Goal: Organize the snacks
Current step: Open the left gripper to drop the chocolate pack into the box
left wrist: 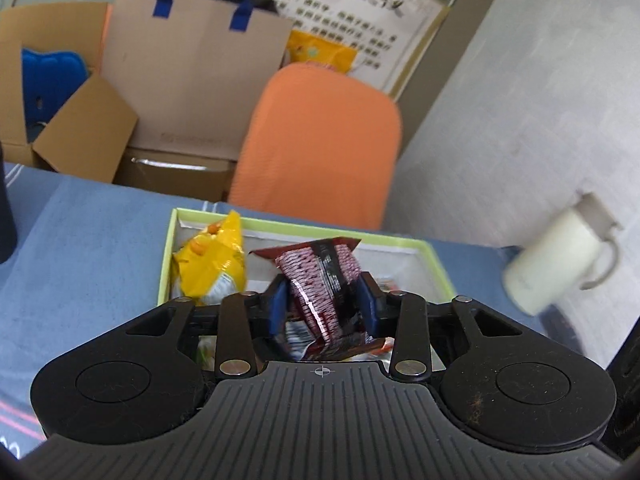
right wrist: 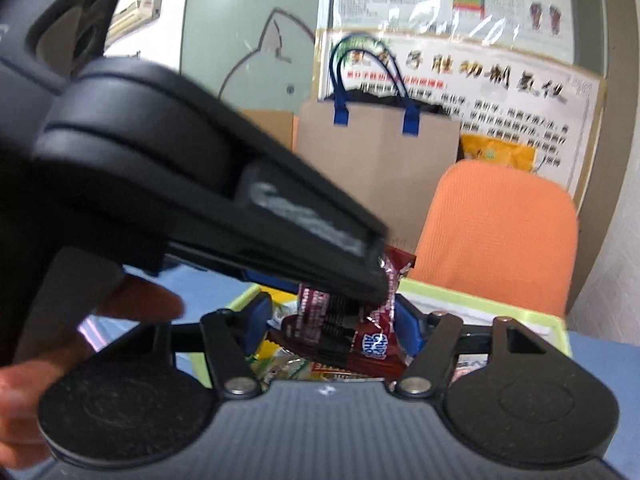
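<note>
A dark red snack packet (left wrist: 320,276) hangs above a green-rimmed box (left wrist: 436,264), and my left gripper (left wrist: 323,284) is shut on it with a blue pad on each side. In the right wrist view the left gripper (right wrist: 382,280) reaches in from the upper left and pinches the packet's top. The wider lower part of the packet (right wrist: 376,346) sits between the blue pads of my right gripper (right wrist: 332,316), which close on its two edges. A yellow snack bag (left wrist: 212,264) leans in the box's left end. More wrappers lie in the box beneath the packet.
The box stands on a blue tablecloth (left wrist: 88,248). A white mug (left wrist: 560,256) is at the right table edge. Behind the table are an orange chair (left wrist: 320,140), a brown paper bag with blue handles (left wrist: 192,80) and cardboard boxes. A person's fingers (right wrist: 140,304) show at left.
</note>
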